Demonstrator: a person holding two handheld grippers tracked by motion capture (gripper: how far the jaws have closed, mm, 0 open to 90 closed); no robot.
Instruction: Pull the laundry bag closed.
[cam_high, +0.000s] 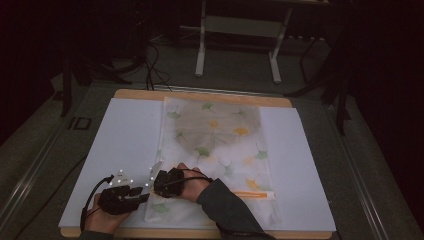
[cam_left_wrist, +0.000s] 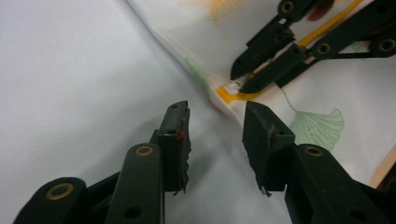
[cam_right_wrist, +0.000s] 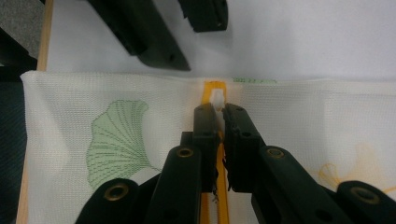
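While our right gripper (cam_right_wrist: 219, 112) pinches the white zipper pull (cam_right_wrist: 218, 98) at the mesh bag's (cam_high: 215, 135) end, the left gripper's (cam_left_wrist: 215, 121) fingers gape empty; the zipper looks fully run.

A dim lab-like room: carpeted floor (cam_high: 40, 135), trailing cables (cam_high: 155, 70), a white metal stand (cam_high: 240, 30).

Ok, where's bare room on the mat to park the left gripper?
Bare white mat lies left of the mesh bag, and a narrower strip on its right. The near left corner is crowded: the left gripper and right gripper meet at the zipper.
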